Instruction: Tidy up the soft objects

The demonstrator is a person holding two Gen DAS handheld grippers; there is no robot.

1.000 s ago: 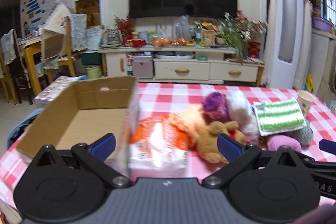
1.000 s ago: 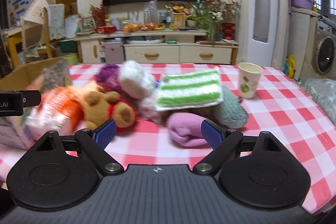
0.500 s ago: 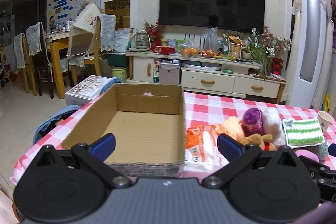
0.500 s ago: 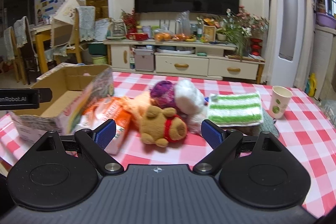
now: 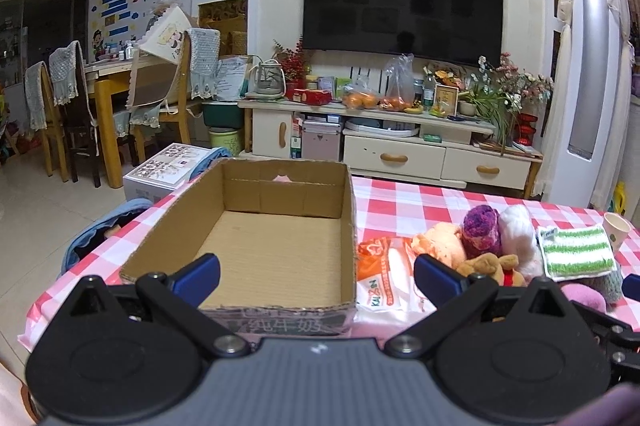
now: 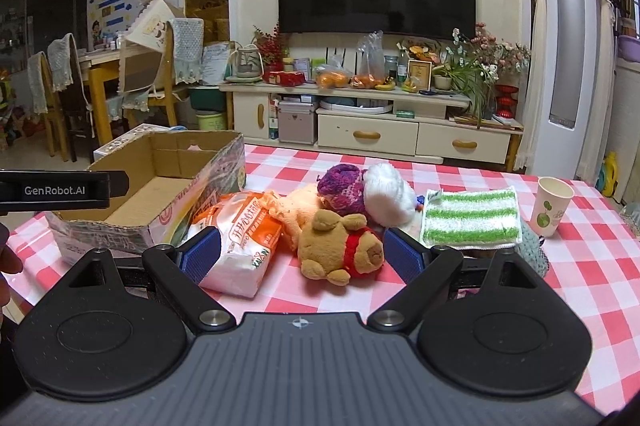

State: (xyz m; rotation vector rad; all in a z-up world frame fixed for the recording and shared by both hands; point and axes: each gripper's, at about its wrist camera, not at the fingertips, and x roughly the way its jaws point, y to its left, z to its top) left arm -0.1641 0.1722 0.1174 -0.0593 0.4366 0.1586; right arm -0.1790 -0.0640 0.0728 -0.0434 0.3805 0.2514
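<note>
An empty cardboard box (image 5: pixel 256 246) (image 6: pixel 132 198) lies on the checked table at the left. Right of it is a pile of soft things: an orange-and-white tissue pack (image 6: pixel 240 238) (image 5: pixel 384 274), a brown teddy bear (image 6: pixel 340 250), a peach plush (image 6: pixel 300 206), a purple yarn ball (image 6: pixel 344 186), a white ball (image 6: pixel 388 190) and a green-striped cloth (image 6: pixel 470 218) (image 5: pixel 574 252). My left gripper (image 5: pixel 316 276) is open over the box's near wall. My right gripper (image 6: pixel 300 254) is open, short of the tissue pack and the bear. Neither holds anything.
A paper cup (image 6: pixel 552 200) stands at the table's right side. A grey knitted piece (image 6: pixel 532 246) and a pink soft thing (image 5: pixel 584 296) lie under the striped cloth. Beyond the table are a TV cabinet (image 6: pixel 372 130), chairs (image 5: pixel 72 106) and a white box (image 5: pixel 168 170) on the floor.
Both grippers have drawn back and shifted left. The left view now centres on the box, the right view on the tissue pack and bear. Both stayed open.
</note>
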